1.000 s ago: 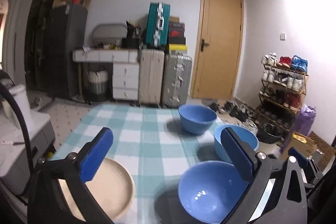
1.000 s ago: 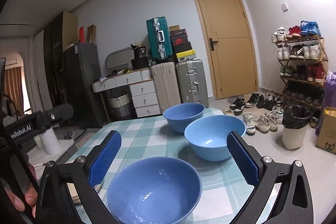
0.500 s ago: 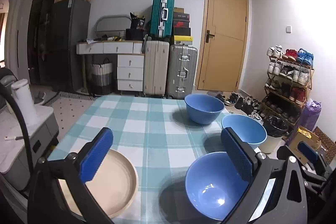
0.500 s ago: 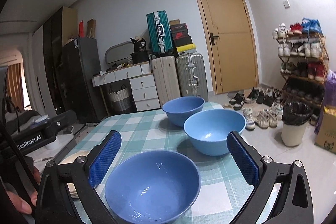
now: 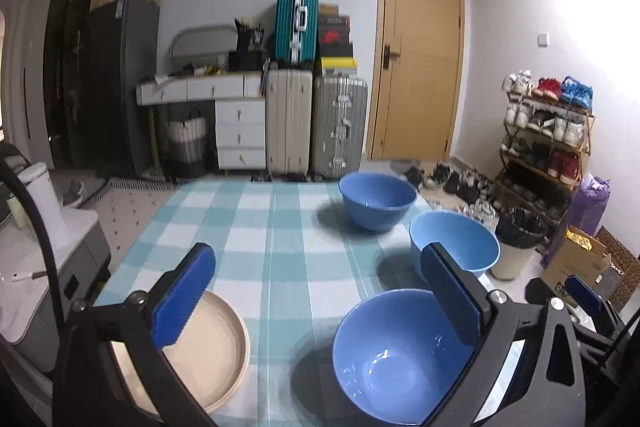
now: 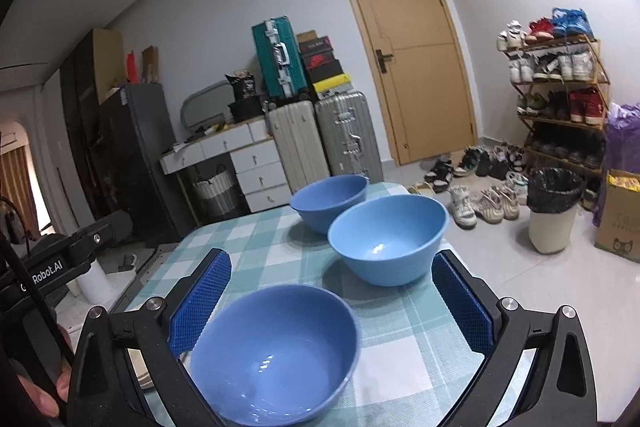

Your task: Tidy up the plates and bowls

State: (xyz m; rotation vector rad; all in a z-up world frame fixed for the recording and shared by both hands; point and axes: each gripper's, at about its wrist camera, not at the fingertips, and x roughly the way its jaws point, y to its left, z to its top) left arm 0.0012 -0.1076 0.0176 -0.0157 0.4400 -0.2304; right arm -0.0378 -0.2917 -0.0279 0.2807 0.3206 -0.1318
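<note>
Three blue bowls stand in a row on the checked tablecloth [image 5: 280, 247]. The near bowl [image 5: 400, 355] [image 6: 276, 351] lies between both grippers' fingers. Behind it come the middle bowl [image 5: 456, 247] [image 6: 388, 239] and the far bowl [image 5: 378, 199] [image 6: 328, 197]. A beige plate [image 5: 208, 347] lies at the near left, under my left gripper's left finger. My left gripper [image 5: 320, 303] is open and holds nothing. My right gripper [image 6: 332, 301] is open above the near bowl, its left pad [image 6: 200, 301] close to the bowl's rim.
The table's right edge drops to a floor with a bin [image 6: 554, 207], shoes and a shoe rack [image 6: 560, 95]. Suitcases [image 5: 316, 127] and a drawer unit [image 5: 224, 123] stand beyond the far edge. A hand [image 6: 44, 395] holds the left gripper at the lower left.
Both views have tilted and shifted a little; the near bowl now sits lower and closer in the right wrist view. The bowls and plate stay in place. Both grippers remain open.
</note>
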